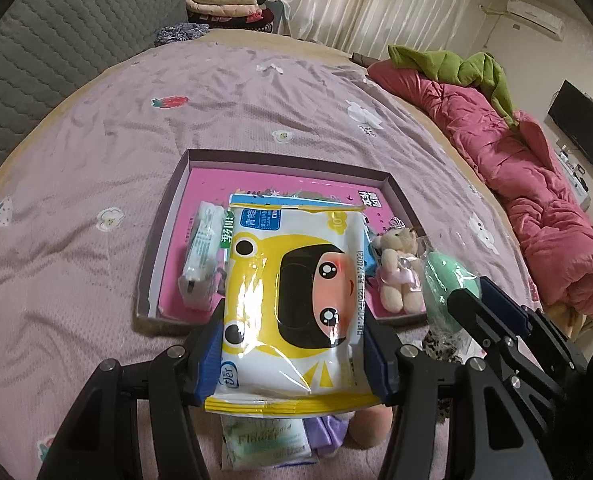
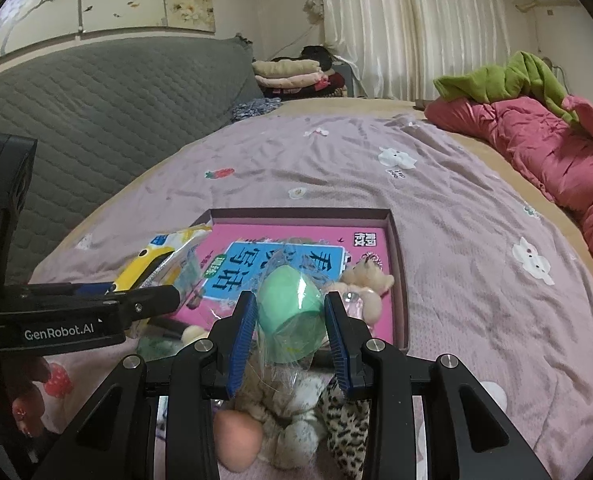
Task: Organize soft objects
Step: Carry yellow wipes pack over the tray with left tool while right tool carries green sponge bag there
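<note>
The left gripper point(image 1: 294, 344) is clamped on a yellow wipes pack point(image 1: 296, 304), its blue pads pressing both long edges, and holds the pack above the near edge of the box point(image 1: 164, 240) lying on the bed point(image 1: 96, 160). The right gripper point(image 2: 290, 340) is closed on a green sponge point(image 2: 290, 320) wrapped in clear film, holding it over the box's near right part. Inside the box a tissue pack point(image 1: 202, 252) lies along the left wall, and a small teddy bear point(image 1: 400, 272) lies by the right wall on the pink printed floor. Nearer the cameras, on the bed, are a leopard-print plush point(image 2: 336, 420), a peach ball point(image 2: 236, 436) and a pale green packet point(image 1: 264, 440).
</note>
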`<state>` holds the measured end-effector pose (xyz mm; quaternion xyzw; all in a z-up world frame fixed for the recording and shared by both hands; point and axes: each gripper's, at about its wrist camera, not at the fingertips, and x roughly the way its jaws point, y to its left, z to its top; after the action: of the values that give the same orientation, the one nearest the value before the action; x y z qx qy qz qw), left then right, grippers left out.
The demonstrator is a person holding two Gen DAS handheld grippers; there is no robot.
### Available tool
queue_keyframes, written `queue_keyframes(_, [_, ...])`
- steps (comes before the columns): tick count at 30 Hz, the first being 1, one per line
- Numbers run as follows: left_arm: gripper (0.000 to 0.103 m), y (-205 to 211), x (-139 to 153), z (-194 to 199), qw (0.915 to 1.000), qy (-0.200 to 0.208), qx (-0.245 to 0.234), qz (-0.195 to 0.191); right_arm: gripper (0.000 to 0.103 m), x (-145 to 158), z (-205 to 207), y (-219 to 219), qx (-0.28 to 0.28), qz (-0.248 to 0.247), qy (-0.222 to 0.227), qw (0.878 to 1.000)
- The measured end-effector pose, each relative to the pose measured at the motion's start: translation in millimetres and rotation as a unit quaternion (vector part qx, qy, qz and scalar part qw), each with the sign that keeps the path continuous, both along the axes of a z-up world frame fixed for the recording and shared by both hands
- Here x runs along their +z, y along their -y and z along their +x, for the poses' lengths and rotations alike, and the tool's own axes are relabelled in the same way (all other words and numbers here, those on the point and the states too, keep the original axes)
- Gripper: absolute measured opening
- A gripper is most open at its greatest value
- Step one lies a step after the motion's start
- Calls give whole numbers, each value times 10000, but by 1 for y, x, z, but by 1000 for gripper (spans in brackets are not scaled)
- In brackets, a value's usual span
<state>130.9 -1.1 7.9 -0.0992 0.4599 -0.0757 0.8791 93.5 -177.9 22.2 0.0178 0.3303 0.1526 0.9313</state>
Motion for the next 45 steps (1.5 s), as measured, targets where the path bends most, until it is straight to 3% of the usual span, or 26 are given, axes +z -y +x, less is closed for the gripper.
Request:
queue_keyframes(30, [58,15,-29,49,9994,-218,-118,223,36,-27,47,2,-131,-74,-174,9997])
queue_keyframes(45, [58,13,-52,58,9987,-418,-84,280,36,-51,64,-20,115,-285,-399,9987])
